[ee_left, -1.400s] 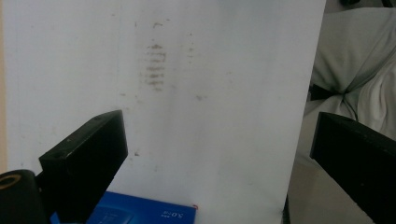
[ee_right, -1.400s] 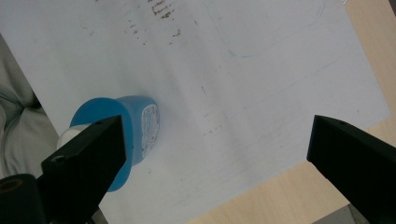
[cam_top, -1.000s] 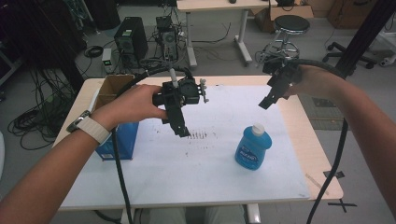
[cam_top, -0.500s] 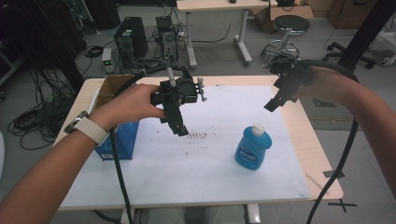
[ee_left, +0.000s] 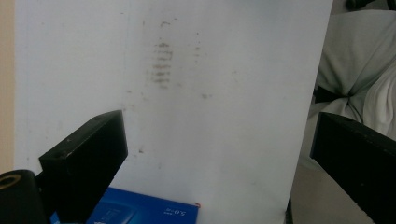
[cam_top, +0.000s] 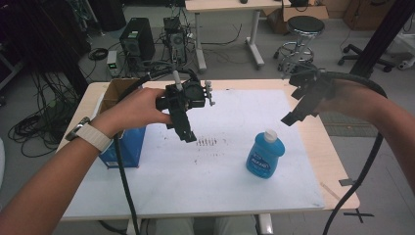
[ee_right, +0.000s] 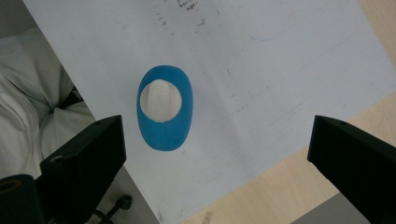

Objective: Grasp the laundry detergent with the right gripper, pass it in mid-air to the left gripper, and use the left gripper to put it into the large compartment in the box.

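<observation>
A blue bottle (cam_top: 264,156) with a white cap stands upright on the white sheet (cam_top: 220,186), right of centre. My right gripper (cam_top: 289,118) hovers above and to the right of it, jaws open; in the right gripper view the bottle (ee_right: 164,128) is seen from above, left of the middle of the gap between the jaws (ee_right: 217,137). My left gripper (cam_top: 188,136) hangs open over the sheet's middle, just left of a patch of brown smudges (cam_top: 206,142). In the left gripper view those smudges (ee_left: 161,65) lie ahead of the open left gripper (ee_left: 215,135).
A blue box (cam_top: 125,147) sits at the table's left edge beside an open cardboard box (cam_top: 115,90); its corner (ee_left: 144,212) appears in the left gripper view. Wooden table edge (cam_top: 337,161) runs along the right. Computers, cables and a stool (cam_top: 303,27) stand on the floor behind.
My right gripper has moved right and slightly down, nearer the bottle. The left gripper has barely shifted.
</observation>
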`<act>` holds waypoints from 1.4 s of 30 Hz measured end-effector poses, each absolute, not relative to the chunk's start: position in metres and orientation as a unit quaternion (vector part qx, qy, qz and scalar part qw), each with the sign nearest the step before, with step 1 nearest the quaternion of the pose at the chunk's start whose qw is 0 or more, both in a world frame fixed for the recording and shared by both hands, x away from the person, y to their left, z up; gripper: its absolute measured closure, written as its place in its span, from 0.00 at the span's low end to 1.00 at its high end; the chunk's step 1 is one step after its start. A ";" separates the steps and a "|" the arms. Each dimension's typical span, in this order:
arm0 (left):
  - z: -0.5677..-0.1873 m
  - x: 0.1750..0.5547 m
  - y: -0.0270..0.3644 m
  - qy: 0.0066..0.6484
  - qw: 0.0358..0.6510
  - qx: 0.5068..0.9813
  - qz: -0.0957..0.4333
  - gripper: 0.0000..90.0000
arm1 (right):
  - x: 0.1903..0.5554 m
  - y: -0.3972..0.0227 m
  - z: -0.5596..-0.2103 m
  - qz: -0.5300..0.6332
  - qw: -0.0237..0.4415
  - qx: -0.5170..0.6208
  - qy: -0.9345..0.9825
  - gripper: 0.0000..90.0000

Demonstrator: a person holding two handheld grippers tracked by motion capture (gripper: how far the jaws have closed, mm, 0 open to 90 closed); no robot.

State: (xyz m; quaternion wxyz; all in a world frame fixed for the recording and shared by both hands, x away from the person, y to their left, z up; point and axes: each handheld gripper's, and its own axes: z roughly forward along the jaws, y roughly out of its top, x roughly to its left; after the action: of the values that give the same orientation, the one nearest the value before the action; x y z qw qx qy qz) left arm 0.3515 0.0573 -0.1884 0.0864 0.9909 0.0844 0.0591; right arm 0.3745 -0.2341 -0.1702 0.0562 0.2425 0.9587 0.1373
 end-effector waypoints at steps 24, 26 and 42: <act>-0.190 0.348 0.058 0.083 0.087 0.991 0.064 0.05 | 0.333 -0.253 -0.205 0.144 0.039 0.297 0.943 0.04; -0.190 0.348 0.058 0.083 0.086 0.991 0.064 0.05 | 0.331 -0.254 -0.208 0.148 0.038 0.301 0.941 0.04; -0.192 0.346 0.059 0.086 0.086 0.991 0.064 0.05 | 0.317 -0.259 -0.230 0.178 0.041 0.309 0.933 0.04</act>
State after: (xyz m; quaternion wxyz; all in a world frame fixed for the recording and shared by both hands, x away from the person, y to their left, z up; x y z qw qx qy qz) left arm 0.3465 0.0586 -0.1916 0.0864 0.9905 0.0858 0.0638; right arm 0.3170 -0.2594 -0.2301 0.0410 0.3092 0.9333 0.1780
